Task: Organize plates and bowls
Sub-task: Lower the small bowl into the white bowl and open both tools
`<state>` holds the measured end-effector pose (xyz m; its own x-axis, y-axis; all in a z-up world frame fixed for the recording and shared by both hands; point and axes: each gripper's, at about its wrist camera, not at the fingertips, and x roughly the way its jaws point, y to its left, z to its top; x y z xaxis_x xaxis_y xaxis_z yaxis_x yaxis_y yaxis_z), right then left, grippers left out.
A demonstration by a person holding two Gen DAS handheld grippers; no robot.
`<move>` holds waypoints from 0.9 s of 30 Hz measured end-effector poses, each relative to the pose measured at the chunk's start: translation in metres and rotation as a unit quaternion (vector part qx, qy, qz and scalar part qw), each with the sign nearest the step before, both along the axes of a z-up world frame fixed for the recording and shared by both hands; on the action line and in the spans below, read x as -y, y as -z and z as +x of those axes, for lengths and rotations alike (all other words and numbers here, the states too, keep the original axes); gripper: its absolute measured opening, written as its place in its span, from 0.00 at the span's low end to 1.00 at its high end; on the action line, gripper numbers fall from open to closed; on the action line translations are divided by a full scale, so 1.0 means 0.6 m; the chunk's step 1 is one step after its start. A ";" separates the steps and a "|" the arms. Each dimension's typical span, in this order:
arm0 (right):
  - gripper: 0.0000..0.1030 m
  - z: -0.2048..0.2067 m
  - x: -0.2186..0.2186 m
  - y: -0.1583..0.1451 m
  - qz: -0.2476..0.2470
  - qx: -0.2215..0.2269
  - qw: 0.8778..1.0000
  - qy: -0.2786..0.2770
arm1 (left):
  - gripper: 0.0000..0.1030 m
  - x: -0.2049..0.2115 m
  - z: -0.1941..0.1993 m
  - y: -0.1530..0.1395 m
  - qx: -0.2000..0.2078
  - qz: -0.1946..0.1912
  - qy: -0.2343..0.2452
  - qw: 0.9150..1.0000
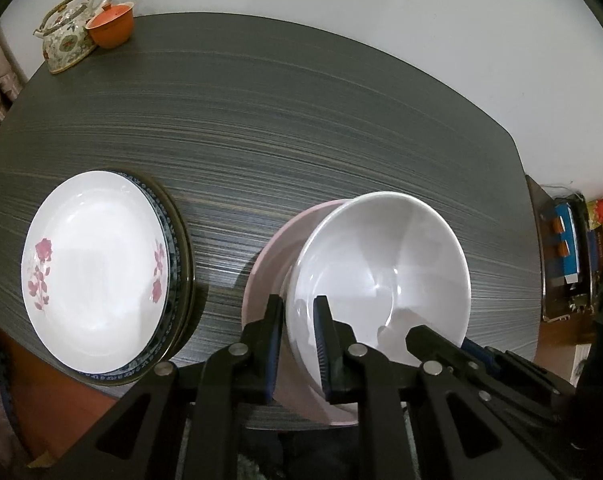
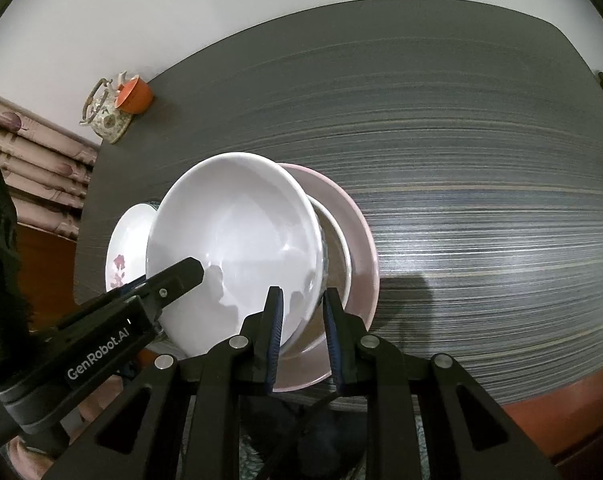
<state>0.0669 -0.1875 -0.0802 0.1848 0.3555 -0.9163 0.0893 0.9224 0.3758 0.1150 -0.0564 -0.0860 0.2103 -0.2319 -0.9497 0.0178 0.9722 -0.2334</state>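
Nesting step here, by the look of it. Left gripper [image 1: 300, 340] pinched onto the near-left rim of the white bowl [image 1: 381, 264], one finger inside and one outside. Right gripper [image 2: 303, 332] clamped the same way on the opposite rim. So a two-handed carry, both jaws nearly together with just the bowl wall between them.

White bowl sitting over a second bowl [image 2: 337, 248] with a brownish inside, itself parked on a pink plate [image 2: 361, 240] near the front edge of the table [image 1: 301, 120]. Looks a bit tilted toward the left side. Can't tell whether fully seated in the lower bowl or hanging just above it.

Tips for doing this bit well:
- Level the rim first, otherwise one edge lands early and the lower bowl skids on the plate.
- Lower slowly, both hands at the same pace.
- Centre over the lower bowl, not over the plate.
- Watch the right outer finger, very close to the lower bowl's rim. Easy to snag it.
- Release only once settled flat, one side after the other.

Flowered plate stack [image 1: 93, 248] well off to the left, no trouble there.
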 end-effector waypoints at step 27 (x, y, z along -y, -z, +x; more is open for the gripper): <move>0.29 -0.001 -0.005 0.008 -0.008 -0.004 1.000 -0.004 | 0.15 0.003 0.002 0.013 -0.012 0.001 0.001 1.000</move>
<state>0.0661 -0.1846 -0.0850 0.1746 0.3422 -0.9233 0.0846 0.9290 0.3603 0.1162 -0.0584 -0.0935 0.1870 -0.2308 -0.9549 0.0147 0.9726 -0.2322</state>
